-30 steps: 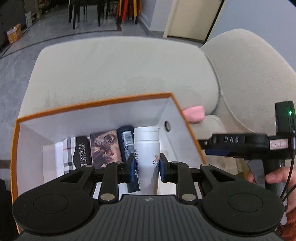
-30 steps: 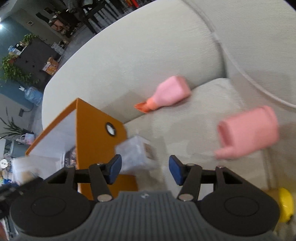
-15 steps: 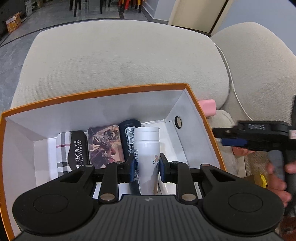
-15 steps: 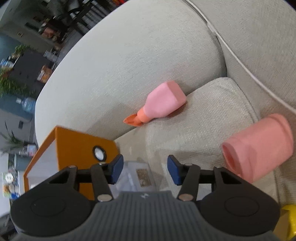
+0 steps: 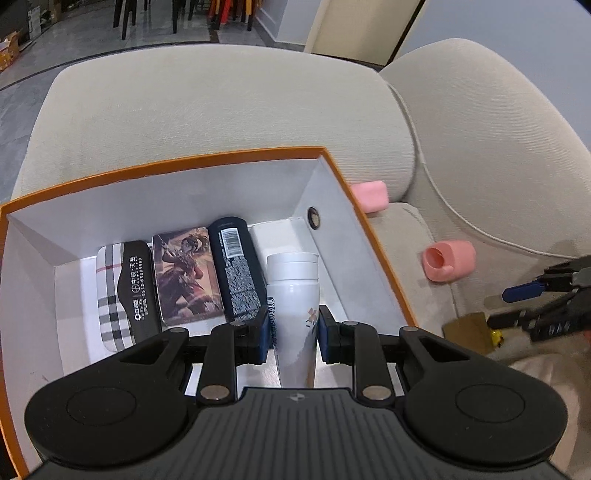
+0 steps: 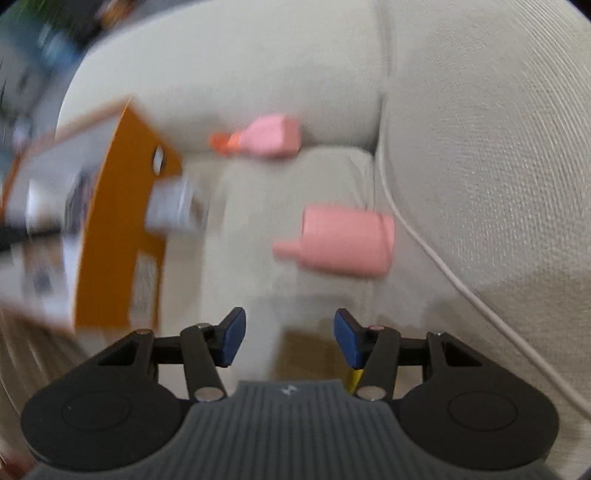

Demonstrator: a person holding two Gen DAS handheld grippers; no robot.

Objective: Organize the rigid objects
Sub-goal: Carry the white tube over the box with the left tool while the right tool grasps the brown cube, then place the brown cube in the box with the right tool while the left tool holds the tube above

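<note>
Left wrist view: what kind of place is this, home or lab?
Most likely a home living room. The orange box sits on a beige sofa, a tiled floor lies beyond it, and dark chair legs at the far end suggest a dining area.

Your beige sofa [image 5: 229,110] carries everything: the orange box [image 5: 354,206] sits on its seat, a pink bottle [image 6: 271,138] lies against the back cushion, a pink cup [image 6: 343,242] lies on its side nearby.

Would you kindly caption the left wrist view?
Left gripper lowers a white bottle into the orange box beside three items.
</note>
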